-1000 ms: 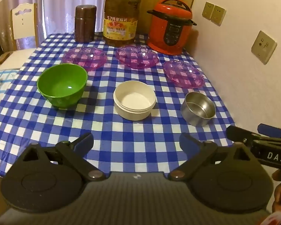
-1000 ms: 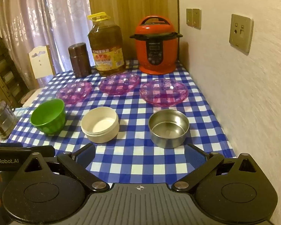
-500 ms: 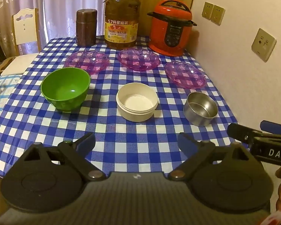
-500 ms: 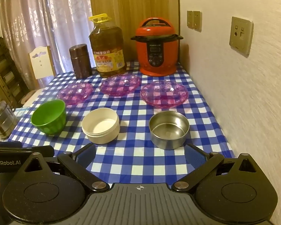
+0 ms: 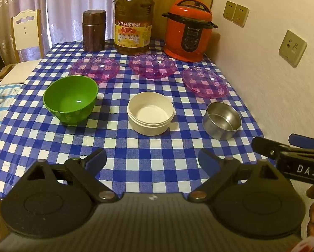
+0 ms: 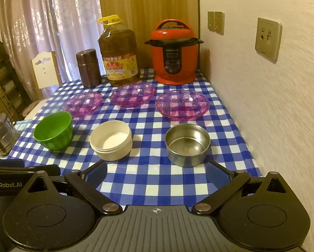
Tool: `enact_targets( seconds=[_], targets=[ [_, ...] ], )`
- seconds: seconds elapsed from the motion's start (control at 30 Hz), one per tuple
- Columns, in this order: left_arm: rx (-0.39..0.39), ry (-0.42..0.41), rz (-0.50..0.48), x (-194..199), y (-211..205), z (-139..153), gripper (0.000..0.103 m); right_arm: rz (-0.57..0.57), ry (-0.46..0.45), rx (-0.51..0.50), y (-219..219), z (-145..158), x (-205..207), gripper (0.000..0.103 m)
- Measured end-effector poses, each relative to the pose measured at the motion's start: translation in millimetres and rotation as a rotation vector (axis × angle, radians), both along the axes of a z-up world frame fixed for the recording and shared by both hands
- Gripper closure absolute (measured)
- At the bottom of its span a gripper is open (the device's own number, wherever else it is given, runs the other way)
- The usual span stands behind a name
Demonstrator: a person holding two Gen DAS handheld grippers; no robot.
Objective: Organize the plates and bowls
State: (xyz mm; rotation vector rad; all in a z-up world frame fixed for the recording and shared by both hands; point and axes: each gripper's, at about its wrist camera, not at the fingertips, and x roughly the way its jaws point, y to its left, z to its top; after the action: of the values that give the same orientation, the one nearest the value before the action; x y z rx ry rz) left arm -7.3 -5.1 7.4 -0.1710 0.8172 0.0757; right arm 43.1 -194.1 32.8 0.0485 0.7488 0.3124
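On the blue checked table a green bowl, a white bowl and a steel bowl stand in a row. Behind them lie three pink glass plates, left, middle and right. My left gripper is open and empty over the table's near edge, in front of the white bowl. My right gripper is open and empty, just in front of the steel bowl. The green bowl and white bowl sit to its left.
A brown canister, a big oil bottle and a red pressure cooker stand along the back. A wall runs close along the table's right side. A chair and a steel container stand to the left.
Both grippers have drawn back and risen slightly, so the table looks a bit farther away. Nothing on the table has moved.
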Motion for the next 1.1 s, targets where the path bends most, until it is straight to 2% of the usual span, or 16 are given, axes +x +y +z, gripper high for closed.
enact_targets(
  seconds=[1.1],
  targets=[
    [-0.010,0.002,-0.003,3.4,-4.3,-1.6,0.010,-0.003,-0.002,-0.002,-0.7,-1.1,2.0,0.003]
  ],
)
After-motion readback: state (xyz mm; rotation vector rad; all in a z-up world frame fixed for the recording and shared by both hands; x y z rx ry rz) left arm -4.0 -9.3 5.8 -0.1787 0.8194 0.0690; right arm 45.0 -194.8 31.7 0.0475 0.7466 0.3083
